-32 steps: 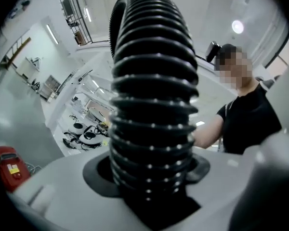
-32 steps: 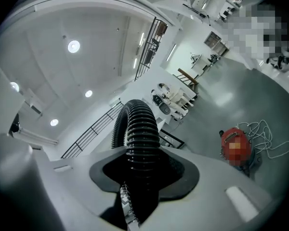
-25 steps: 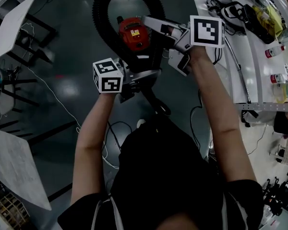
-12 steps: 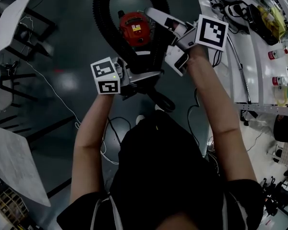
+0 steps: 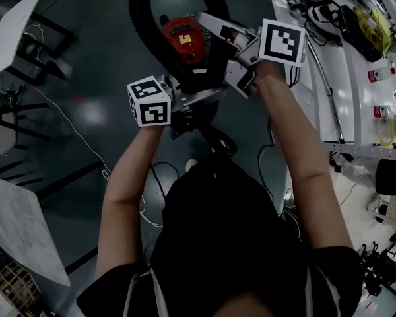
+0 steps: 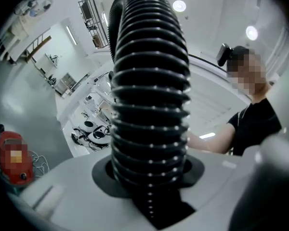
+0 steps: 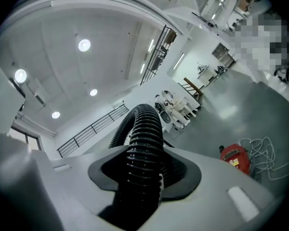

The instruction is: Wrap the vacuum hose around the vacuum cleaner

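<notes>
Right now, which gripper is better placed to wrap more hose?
Probably the right gripper: jaws just widening round the hose, beside the vacuum cleaner; the left gripper, closing on the hose, is farther.

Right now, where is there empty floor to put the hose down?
The dark floor between the vacuum hose loop and the white board at left is mostly bare. The white bench at right is crowded with bottles and cables, and cords lie beside the person.
</notes>
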